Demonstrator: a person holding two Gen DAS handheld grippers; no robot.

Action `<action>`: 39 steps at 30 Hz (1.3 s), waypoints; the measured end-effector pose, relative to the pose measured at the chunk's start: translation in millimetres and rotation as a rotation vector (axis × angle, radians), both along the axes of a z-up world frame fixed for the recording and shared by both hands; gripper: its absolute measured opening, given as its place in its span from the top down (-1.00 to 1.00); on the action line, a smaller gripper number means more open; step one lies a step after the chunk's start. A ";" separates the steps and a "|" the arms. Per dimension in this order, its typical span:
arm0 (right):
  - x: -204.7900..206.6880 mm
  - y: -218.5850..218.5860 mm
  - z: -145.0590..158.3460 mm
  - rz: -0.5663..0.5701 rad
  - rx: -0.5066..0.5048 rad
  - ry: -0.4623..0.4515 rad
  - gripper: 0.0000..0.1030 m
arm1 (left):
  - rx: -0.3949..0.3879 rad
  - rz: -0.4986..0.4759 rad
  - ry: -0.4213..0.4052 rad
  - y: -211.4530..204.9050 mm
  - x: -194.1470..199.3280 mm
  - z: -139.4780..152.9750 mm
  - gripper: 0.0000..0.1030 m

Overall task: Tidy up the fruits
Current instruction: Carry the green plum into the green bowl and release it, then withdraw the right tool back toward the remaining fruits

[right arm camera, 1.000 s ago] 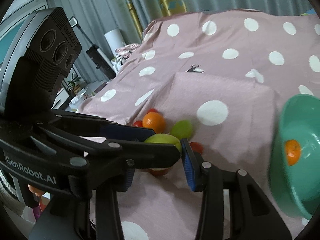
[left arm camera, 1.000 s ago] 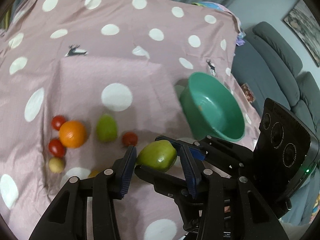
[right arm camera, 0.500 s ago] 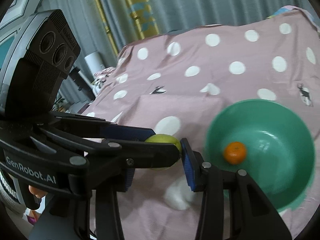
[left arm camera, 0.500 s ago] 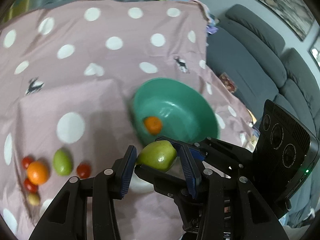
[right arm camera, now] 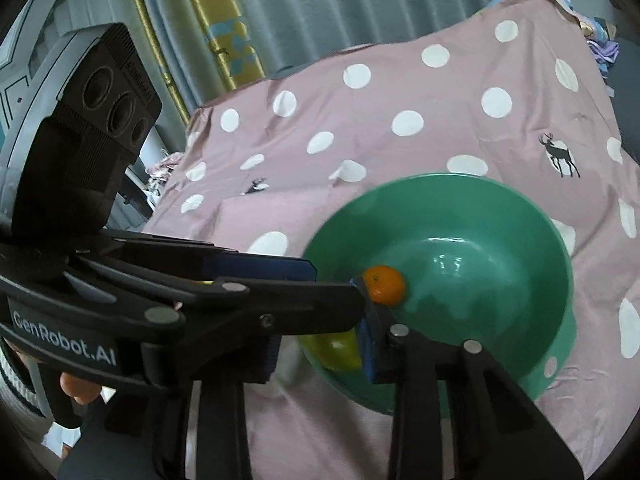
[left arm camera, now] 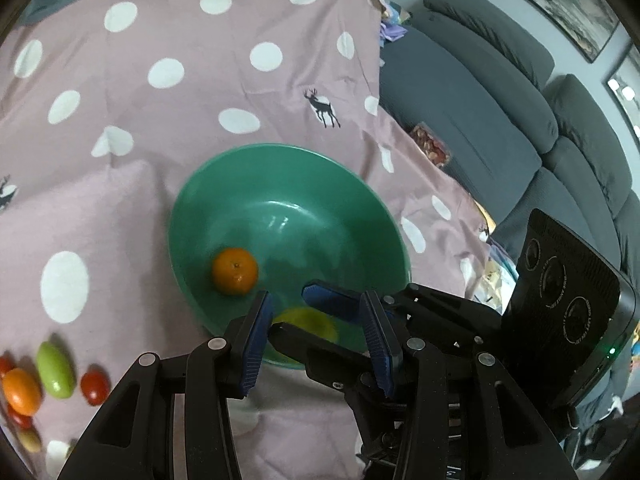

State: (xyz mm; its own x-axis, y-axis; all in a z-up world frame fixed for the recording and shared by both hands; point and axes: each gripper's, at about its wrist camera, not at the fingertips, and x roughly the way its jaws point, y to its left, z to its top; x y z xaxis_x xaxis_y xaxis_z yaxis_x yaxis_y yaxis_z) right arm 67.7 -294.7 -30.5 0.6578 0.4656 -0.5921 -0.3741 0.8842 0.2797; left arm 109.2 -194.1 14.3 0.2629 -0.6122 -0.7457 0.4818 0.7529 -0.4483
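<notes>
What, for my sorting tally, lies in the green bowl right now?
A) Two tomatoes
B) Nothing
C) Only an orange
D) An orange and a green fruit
D: an orange sits in the bowl, and a green fruit shows just inside its near rim.

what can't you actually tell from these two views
- green fruit: motion-blurred in the left wrist view. In the right wrist view the left gripper covers its top, so its kind and any pad contact are unclear.
- loose fruits: cut off by the left wrist view's edge, so they can't be counted.
</notes>
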 end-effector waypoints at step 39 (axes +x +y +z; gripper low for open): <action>-46.2 28.5 0.8 0.028 0.036 0.046 -0.40 | 0.074 0.602 0.106 245.6 -100.1 -37.1 -0.49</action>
State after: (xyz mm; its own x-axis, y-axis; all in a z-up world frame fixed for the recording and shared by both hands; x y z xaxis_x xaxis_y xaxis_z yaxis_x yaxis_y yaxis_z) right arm 21.6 -266.2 -29.8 0.6166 0.5049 -0.6041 -0.3843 0.8627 0.3287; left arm 9.2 51.5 -22.8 0.4683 -0.3253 -0.8215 -0.0823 0.9097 -0.4071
